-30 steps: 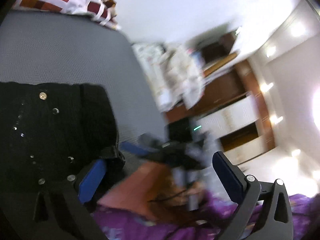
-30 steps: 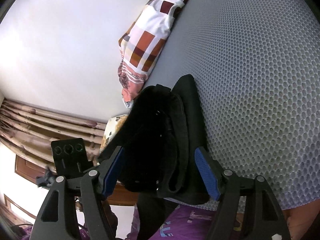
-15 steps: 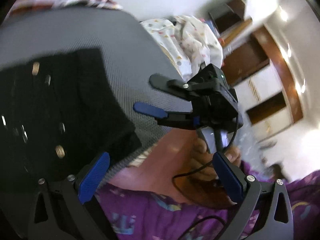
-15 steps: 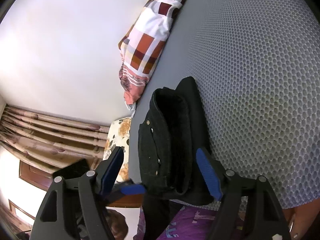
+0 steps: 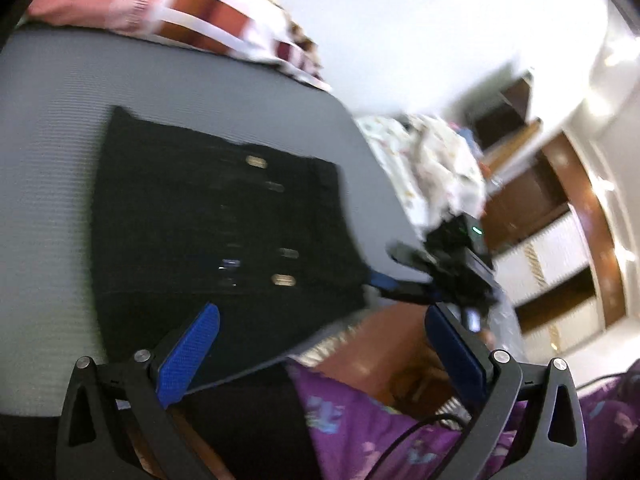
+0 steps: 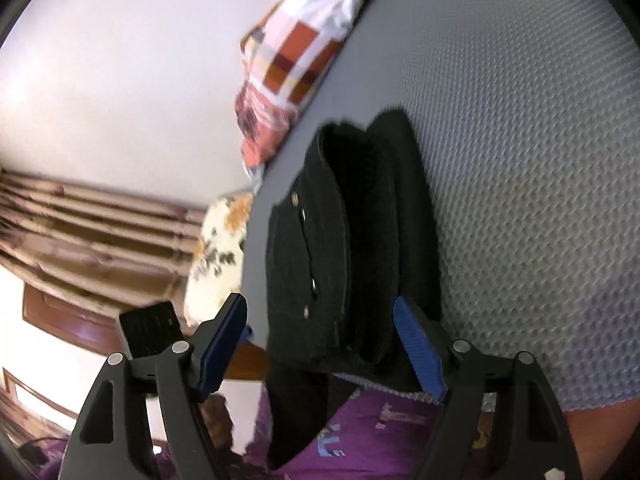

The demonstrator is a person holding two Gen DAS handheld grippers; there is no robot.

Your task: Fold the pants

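Note:
The black pants (image 5: 224, 224) lie folded in a flat rectangle on the grey mattress (image 5: 52, 184), metal studs facing up. My left gripper (image 5: 320, 340) hovers open over their near edge and the mattress edge, with nothing between its blue pads. In the right wrist view the pants (image 6: 348, 256) show as a stacked fold seen end-on. My right gripper (image 6: 320, 344) is open, its jaws standing either side of the fold's near end without pressing on it. From the left wrist view the right gripper (image 5: 440, 276) sits beside the pants' right corner.
A checked pillow (image 6: 296, 48) lies at the mattress's far end, with a floral cushion (image 6: 216, 256) off its side. A person in purple patterned clothing (image 5: 360, 420) stands at the near edge. A white bundle (image 5: 432, 160) and wooden cabinets (image 5: 540, 208) stand beyond.
The raised top layer of the pants has come down into a flat fold. My left gripper has drawn back and swung, so the whole fold now shows; the right gripper barely moved.

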